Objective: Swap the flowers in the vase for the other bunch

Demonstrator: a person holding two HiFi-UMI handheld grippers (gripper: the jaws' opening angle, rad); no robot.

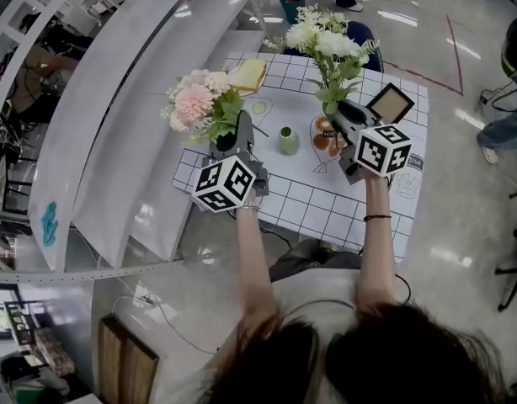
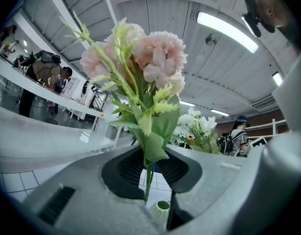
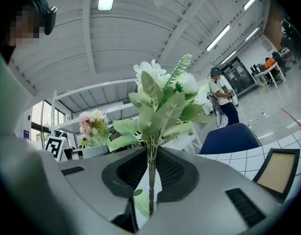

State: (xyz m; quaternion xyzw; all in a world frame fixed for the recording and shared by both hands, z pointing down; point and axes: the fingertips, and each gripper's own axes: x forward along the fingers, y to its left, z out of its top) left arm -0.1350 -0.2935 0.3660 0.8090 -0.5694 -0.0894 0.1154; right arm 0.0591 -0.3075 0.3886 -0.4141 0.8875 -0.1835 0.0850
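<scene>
Evenly, you held both forearms stretched forward; your left gripper [image 1: 235, 138] pinched the pink bunch [image 1: 195, 101], your right gripper [image 1: 343, 109] pinched the white bunch [image 1: 326, 40]; the vase [image 1: 289, 140] stood on the table [image 1: 326, 202] between them.

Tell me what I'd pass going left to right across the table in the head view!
pink flowers → green vase → plate with brown snacks → square frame. The white flowers spread over the vase and the plate, so they are left out.
</scene>
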